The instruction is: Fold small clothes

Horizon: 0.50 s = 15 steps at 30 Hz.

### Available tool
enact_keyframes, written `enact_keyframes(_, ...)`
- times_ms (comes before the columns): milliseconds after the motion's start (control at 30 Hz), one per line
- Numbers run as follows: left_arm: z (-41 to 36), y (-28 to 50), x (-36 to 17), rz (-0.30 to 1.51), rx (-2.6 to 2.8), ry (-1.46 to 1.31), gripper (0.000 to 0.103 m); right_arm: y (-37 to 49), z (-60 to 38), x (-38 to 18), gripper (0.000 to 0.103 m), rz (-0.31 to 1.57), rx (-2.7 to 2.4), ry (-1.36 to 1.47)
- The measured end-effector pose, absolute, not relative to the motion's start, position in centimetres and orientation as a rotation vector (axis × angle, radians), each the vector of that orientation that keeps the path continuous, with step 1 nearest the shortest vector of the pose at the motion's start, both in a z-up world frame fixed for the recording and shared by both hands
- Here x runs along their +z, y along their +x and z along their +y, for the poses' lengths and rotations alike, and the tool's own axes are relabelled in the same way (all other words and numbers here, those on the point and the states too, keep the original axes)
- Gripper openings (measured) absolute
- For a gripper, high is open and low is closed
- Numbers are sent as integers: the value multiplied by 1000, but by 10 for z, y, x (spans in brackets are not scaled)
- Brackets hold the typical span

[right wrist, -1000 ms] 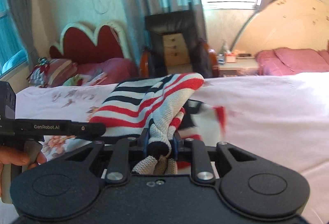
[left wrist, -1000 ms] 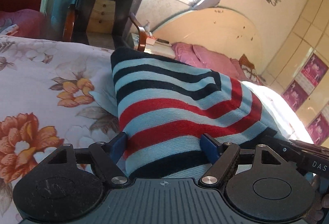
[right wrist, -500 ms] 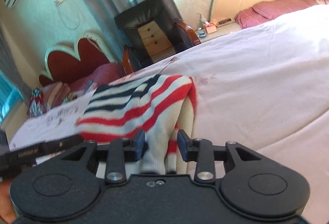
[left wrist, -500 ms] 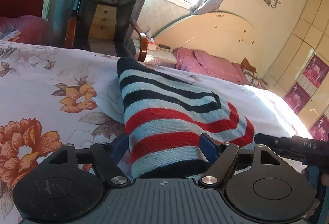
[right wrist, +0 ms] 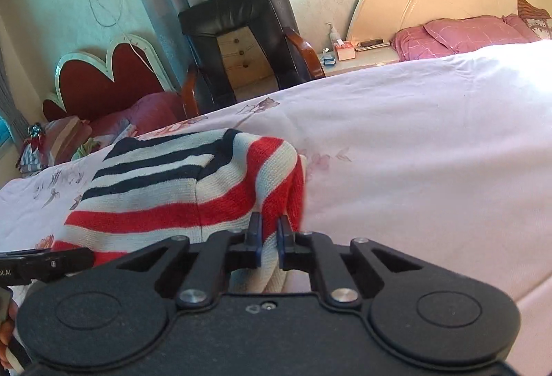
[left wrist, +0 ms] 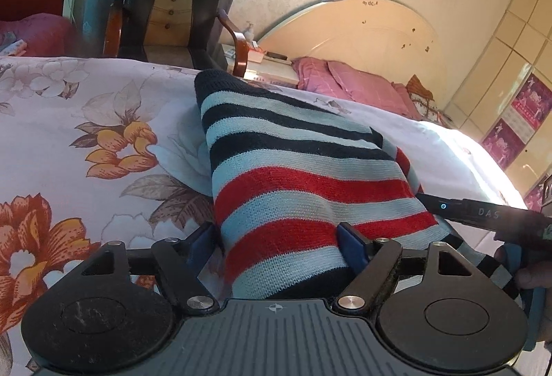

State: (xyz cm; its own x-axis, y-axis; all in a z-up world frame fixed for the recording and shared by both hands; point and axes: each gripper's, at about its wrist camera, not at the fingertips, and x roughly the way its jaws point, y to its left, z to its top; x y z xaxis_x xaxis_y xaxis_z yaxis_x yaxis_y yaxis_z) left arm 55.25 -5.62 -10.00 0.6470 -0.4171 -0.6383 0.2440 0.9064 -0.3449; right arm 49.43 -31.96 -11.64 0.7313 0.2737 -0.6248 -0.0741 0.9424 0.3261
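Striped knit garment held between two grippers on a floral bed.
The left gripper (left wrist: 277, 238) has its jaws spread wide, the striped garment (left wrist: 303, 189) lying between them on the bedspread (left wrist: 69, 120). The right gripper (right wrist: 268, 238) is pinched on a red-and-white fold of the same garment (right wrist: 179, 189), which extends ahead and to its left; an armchair (right wrist: 241, 44) stands beyond.

The striped sweater (left wrist: 303, 189) runs under the left gripper (left wrist: 276, 246) body, its near hem hidden. In the right wrist view, the right gripper (right wrist: 268, 238) covers the sweater's near edge, and the bedspread (right wrist: 431, 141) is cut off at the right edge
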Motion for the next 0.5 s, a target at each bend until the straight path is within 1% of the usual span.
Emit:
enact_keyframes(33, -55, 548, -95, 769, -379, -226, 76, 492, -323, -111, 14, 742, 190, 321)
enact_keyframes(67, -54, 541, -89, 745, -384, -207, 76, 488, -327, -104, 21, 740, 188, 351)
enact_keyframes(100, -52, 532, -83, 726, -399, -195, 76, 478, -331, -95, 21, 716, 187, 373)
enact_keyframes(133, -49, 522, -77, 707, -420, -193, 76, 465, -336, -85, 20, 687, 205, 391)
enact_keyframes(167, -48, 513, -72, 699, -436, -196, 76, 454, -338, -78, 15, 681, 234, 401)
enact_keyframes(200, -46, 504, -70, 695, -445, -194, 76, 442, -340, -72, 16, 685, 256, 400)
enact_keyframes(233, -44, 493, -67, 691, -447, -186, 76, 431, -340, -66, 17, 686, 262, 390)
enact_keyframes(300, -38, 471, -63, 682, -448, -199, 76, 404, -341, -62, 26, 688, 273, 381)
enact_keyframes(400, -36, 451, -69, 703, -445, -211, 76, 375, -339, -63, 28, 710, 298, 395)
enact_keyframes(433, -36, 448, -74, 715, -445, -216, 76, 370, -338, -66, 28, 720, 300, 397)
enact_keyframes(467, -38, 448, -80, 739, -432, -216, 76, 368, -335, -70, 23, 733, 301, 396)
enact_keyframes(500, -39, 449, -85, 755, -416, -200, 76, 368, -332, -75, 10, 748, 295, 400)
